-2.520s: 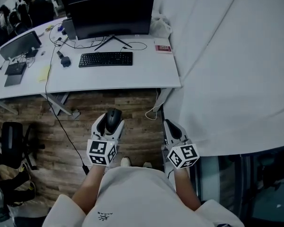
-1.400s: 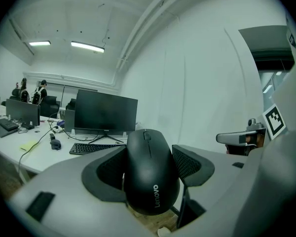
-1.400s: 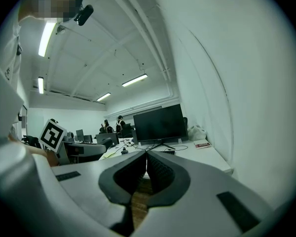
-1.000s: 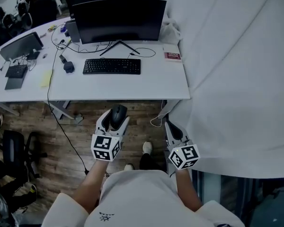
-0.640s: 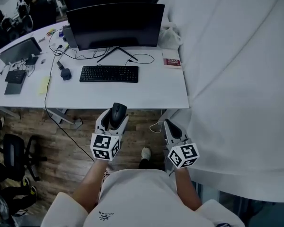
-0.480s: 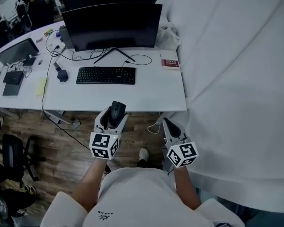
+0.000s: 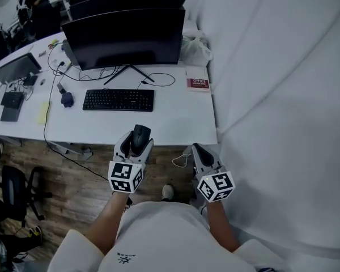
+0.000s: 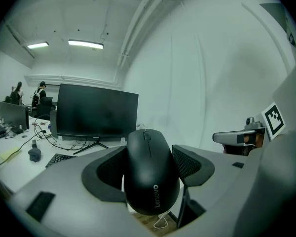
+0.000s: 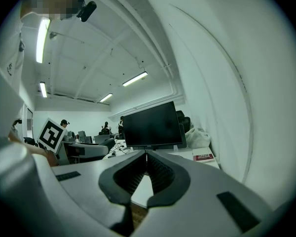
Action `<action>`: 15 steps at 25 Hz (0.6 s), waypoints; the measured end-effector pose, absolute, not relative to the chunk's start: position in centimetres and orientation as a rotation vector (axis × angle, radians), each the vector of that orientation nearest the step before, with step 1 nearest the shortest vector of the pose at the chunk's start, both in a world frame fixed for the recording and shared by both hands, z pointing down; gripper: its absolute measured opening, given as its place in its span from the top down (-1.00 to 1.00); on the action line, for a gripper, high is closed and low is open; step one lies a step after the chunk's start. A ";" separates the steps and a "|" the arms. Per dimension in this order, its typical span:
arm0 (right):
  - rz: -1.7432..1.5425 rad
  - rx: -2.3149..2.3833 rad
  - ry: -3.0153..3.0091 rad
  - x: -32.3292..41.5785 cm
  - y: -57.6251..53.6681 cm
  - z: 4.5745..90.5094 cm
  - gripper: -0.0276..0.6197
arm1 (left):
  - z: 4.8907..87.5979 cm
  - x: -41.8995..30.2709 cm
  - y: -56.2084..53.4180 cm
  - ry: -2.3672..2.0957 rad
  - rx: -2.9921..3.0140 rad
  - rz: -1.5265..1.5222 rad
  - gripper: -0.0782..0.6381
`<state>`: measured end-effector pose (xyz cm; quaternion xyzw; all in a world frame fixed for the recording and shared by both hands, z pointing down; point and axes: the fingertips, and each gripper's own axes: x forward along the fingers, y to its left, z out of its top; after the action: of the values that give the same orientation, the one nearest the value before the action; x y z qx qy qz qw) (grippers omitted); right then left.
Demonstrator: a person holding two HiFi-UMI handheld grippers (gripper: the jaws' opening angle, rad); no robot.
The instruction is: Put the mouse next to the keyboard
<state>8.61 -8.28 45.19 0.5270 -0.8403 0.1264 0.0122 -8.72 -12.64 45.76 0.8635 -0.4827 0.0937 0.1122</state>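
Note:
A black mouse (image 7: 139,139) (image 8: 150,174) is clamped between the jaws of my left gripper (image 7: 135,141) (image 8: 147,163), held just over the near edge of the white desk (image 7: 175,123). The black keyboard (image 7: 118,100) (image 8: 55,158) lies on that desk in front of a dark monitor (image 7: 123,35) (image 8: 96,115). My right gripper (image 7: 199,153) (image 9: 146,155) hovers to the right, near the desk's front right corner, its jaws shut with the tips touching and nothing between them.
A red-and-white booklet (image 7: 198,83) and a crumpled white bag (image 7: 194,49) sit at the desk's right end. Cables, a small dark object (image 7: 67,99) and a yellow note (image 7: 43,112) lie left of the keyboard. A white curtain (image 7: 283,95) hangs on the right. Wooden floor lies below.
Both grippers have moved forward toward the desk; the left one with the mouse now hangs over its front edge. The jaws look unchanged.

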 end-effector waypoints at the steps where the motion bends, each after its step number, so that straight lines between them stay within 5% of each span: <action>1: 0.399 1.638 -2.621 8.8 -8.6 45.4 0.86 | 45.9 -8.3 -13.0 -1.417 2.532 0.278 -0.05; 15: 0.427 1.625 -2.634 11.4 -9.6 46.7 0.86 | 49.0 -3.3 -16.1 -1.373 2.527 0.367 -0.05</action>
<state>11.40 -9.64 46.66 0.5199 -0.8431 0.1368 0.0086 -3.25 -16.05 48.97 0.8652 -0.4701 0.1255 0.1209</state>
